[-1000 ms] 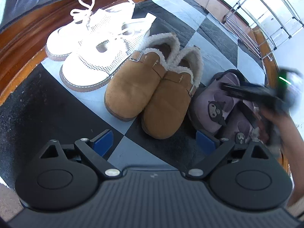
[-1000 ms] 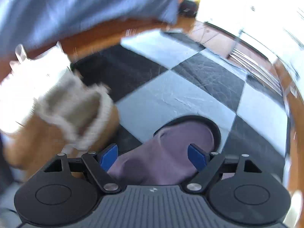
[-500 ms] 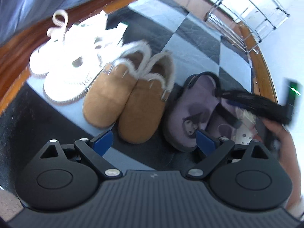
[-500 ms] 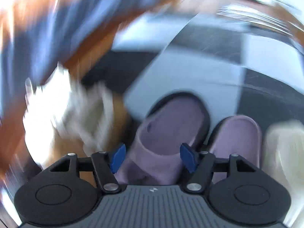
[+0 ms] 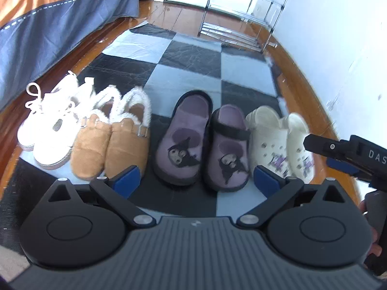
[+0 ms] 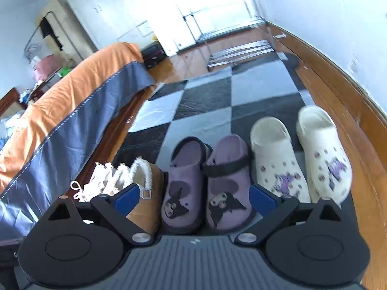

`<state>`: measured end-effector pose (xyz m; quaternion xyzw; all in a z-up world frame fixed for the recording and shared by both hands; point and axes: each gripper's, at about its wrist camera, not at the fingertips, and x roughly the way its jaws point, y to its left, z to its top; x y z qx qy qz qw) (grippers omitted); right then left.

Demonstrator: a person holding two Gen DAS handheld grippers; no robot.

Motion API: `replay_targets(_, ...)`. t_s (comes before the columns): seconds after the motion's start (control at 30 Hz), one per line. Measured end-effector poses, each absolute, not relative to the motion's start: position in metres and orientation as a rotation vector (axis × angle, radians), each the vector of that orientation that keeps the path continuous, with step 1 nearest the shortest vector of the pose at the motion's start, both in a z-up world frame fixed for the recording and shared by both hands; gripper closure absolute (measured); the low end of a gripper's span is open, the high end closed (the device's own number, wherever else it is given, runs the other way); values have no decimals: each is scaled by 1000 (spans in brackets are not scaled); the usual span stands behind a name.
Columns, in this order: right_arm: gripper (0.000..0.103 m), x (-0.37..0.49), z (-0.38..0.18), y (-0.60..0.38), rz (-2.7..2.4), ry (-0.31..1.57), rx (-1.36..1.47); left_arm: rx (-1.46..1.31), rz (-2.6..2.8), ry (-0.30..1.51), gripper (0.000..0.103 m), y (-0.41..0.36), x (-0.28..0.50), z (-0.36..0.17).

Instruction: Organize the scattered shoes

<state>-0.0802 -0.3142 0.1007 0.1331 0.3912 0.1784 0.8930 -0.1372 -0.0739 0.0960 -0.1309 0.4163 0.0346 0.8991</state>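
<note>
Shoes stand in a row of pairs on a black and grey checkered mat (image 5: 183, 75), toes toward me. From the left: white lace-up sneakers (image 5: 48, 130), tan fleece-lined slippers (image 5: 113, 142), purple cartoon slippers (image 5: 203, 142) and cream clogs (image 5: 280, 142) with purple charms. My left gripper (image 5: 196, 183) hangs open above the near edge of the row, nothing between its fingers. My right gripper (image 6: 194, 197) is open too, raised in front of the purple slippers (image 6: 205, 186) with the cream clogs (image 6: 302, 159) to its right. It also appears at the right edge in the left wrist view.
A bed with an orange sheet and blue valance (image 6: 72, 111) runs along the left. A metal rack (image 5: 244, 12) stands at the far end of the mat. A white wall (image 5: 338, 36) and wooden floor (image 6: 343, 106) border the right side. A hand (image 5: 372, 222) shows at the lower right.
Both grippers have pulled back and up from the shoes. The right gripper, close over a purple slipper before, now views the whole row from farther off.
</note>
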Motion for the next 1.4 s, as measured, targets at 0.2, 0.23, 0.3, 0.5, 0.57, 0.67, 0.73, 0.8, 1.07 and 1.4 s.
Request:
replay_targets(0.2,5,-66,79,-323,324,886,274,-261,88,877,0,-68,-140,89)
replay_targets(0.23,5,-67,78,-323,328,889,269,-264,89,882,0,-67,-140,87)
replay_targets(0.3,5,-69,78,-321,331,886,254,-261,94,894,0,-66,-139,83)
replay_targets(0.5,5,-82,91,-306,380,860,144,-245,77,903,0,-72,-139,77)
replay_targets(0.57,5,-85,96,-301,388,857,124,-248,53,907,0,-78,-138,76)
replay_targets(0.67,5,-89,100,-297,387,849,100,-228,39,902,0,-85,-137,76)
replay_targets(0.73,4,-90,103,-295,380,849,79,-221,21,896,0,-89,-138,77)
replay_targets(0.8,4,-91,104,-293,372,844,68,-224,18,894,0,-90,-138,77)
replay_targets(1.07,3,-89,100,-283,391,855,55,-244,20,887,0,-94,-138,74)
replay_targets(1.4,2,-95,105,-277,396,829,6,-272,54,883,0,-96,-138,73)
